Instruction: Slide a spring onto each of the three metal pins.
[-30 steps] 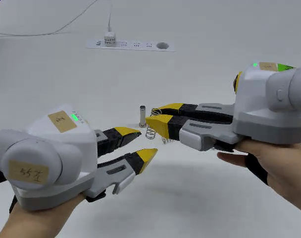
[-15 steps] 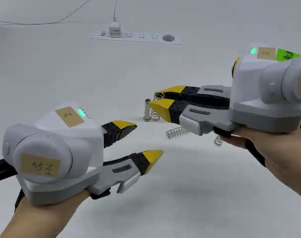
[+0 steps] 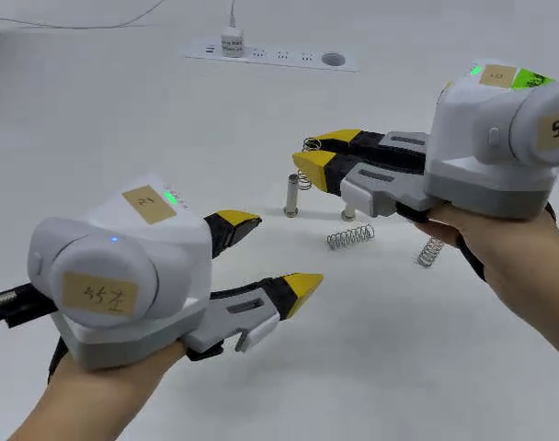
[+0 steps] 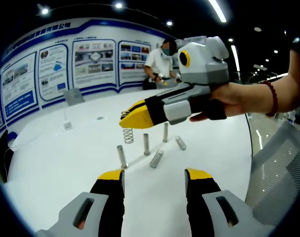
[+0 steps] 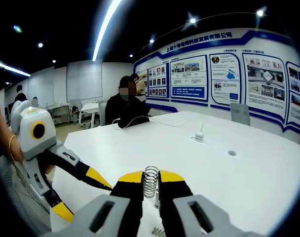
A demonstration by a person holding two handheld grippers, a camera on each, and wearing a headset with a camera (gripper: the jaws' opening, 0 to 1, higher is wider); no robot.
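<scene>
Open tabletop (image 3: 123, 119) around upright pins (image 3: 291, 195) (loose springs (image 3: 350, 237) just beside)

Pin (image 3: 290, 195) dull grey metal; spring (image 5: 150, 180) shiny wire; table (image 3: 123, 119) matt white, smooth; left gripper (image 3: 278, 250) shell smooth matt plastic.

White tabletop (image 3: 123, 119). Power strip (image 3: 272, 55) lay flat towards the far side, charger (image 3: 232, 41) plugged into it. Mid-table, three pins stood upright in a row: near pin (image 4: 122, 157), middle pin (image 4: 146, 144), far pin (image 4: 165, 132). Beside them, one spring (image 3: 350, 237) and a second spring (image 3: 430, 251) lay on their sides.
</scene>
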